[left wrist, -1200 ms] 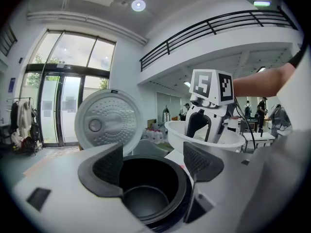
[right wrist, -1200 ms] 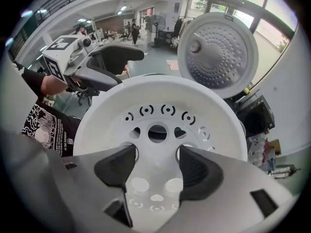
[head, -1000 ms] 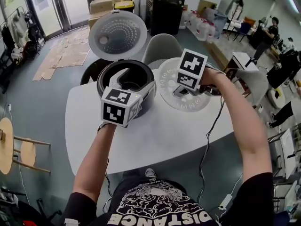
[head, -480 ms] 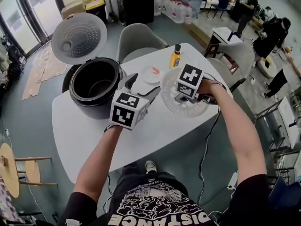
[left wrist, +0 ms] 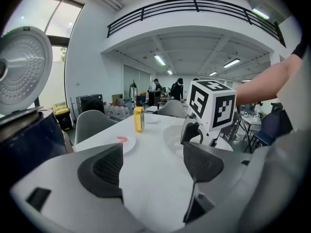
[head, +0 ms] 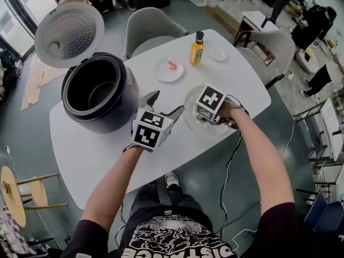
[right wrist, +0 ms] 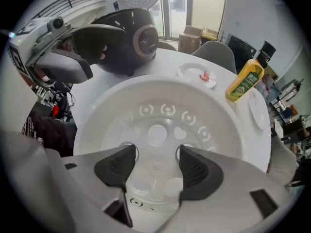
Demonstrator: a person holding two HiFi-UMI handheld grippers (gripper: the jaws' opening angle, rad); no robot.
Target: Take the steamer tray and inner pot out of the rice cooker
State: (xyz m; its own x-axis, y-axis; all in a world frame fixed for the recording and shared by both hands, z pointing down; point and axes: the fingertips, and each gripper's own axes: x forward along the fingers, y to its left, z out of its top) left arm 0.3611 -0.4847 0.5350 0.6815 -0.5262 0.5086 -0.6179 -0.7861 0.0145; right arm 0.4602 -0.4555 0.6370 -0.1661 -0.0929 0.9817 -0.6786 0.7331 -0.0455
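White steamer tray [right wrist: 163,103] clamped between right gripper [right wrist: 156,154] jaws.

shirt [head: 177,235]: black, white print | left tongs [left wrist: 153,171], right tongs [right wrist: 155,171]: grey (black pads [right wrist: 116,166])

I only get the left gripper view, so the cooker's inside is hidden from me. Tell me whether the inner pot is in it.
Observer: Yes. The head view shows the inner pot sitting in the rice cooker.
Operator: Now report the right claw's grip.
Observer: The right gripper view shows the right claw pointing down into the steamer tray, holding it between its jaws.
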